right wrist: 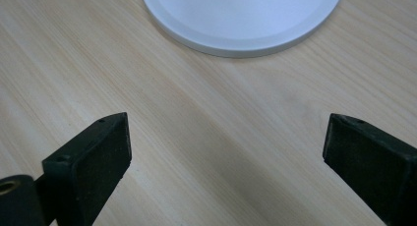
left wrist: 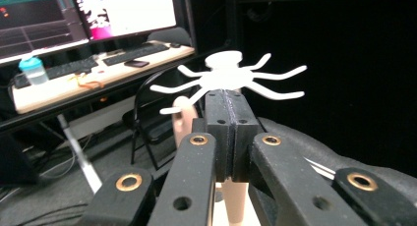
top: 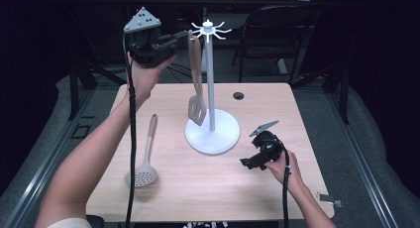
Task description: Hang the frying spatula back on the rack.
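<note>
hanging a slotted spatula (top: 196, 101) on a white rack (top: 211, 116): in the high view the left gripper (top: 179, 39) is raised beside the rack's crown of hooks (top: 210, 28), jaws closed on the top of the spatula's wooden handle, so that the blade dangles just off the post, above the round base, and the handle's end can be brought to a hook. a slotted spoon (top: 145, 158) lies flat on the table (top: 277, 104), well apart from both pairs of jaws and probably next in turn. the right gripper (top: 250, 162) rests low on the table beside the base, jaws apart and holding nothing, likely waiting clear of the work. in the left gripper view (left wrist: 227, 113) the jaws stand pressed together with the pale handle (left wrist: 184, 120) showing at their left and below them; the hooks (left wrist: 228, 78) spread directly beyond the tips, and a chair (left wrist: 147, 123) and a desk with a monitor (left wrist: 83, 12) stand far behind. in the right gripper view the pads (right wrist: 105, 150) stand wide apart over bare wood, the base (right wrist: 241, 19) ahead of them; nothing lies between. the neighbouring hooks are the likeliest obstruction.
</note>
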`<state>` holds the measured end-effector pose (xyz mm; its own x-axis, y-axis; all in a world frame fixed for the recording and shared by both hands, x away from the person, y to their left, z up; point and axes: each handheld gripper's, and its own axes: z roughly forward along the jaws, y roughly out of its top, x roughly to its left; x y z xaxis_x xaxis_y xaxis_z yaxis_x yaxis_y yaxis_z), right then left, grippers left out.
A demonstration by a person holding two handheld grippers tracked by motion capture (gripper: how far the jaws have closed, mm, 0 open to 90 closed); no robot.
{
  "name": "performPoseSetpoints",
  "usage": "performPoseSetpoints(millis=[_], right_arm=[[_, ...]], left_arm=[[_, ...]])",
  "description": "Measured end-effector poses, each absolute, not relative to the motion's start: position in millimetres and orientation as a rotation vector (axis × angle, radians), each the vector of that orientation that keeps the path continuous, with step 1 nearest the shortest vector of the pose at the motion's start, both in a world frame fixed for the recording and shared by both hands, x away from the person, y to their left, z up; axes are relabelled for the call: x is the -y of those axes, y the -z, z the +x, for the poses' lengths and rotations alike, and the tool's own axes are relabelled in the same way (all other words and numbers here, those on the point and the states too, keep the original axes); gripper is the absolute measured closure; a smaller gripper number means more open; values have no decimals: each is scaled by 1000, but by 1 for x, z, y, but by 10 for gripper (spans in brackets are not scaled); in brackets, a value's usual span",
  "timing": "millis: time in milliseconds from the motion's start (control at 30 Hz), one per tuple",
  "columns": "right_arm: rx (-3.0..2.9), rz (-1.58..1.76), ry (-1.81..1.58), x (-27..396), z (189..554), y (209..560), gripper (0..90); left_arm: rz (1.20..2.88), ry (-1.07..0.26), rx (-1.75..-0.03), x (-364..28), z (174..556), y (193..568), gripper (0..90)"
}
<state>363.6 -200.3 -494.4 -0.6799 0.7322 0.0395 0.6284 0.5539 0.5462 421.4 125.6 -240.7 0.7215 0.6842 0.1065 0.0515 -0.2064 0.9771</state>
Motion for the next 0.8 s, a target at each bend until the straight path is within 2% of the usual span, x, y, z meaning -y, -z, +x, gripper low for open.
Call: performPoseSetpoints(millis=[300, 800], right_arm=[[-2599, 1147, -794, 201, 364, 494, 39], [-2606, 1142, -786, 201, 364, 495, 40]], left_arm=[[1742, -645, -573, -112, 423, 241, 900], [1744, -651, -616, -116, 434, 245, 900]])
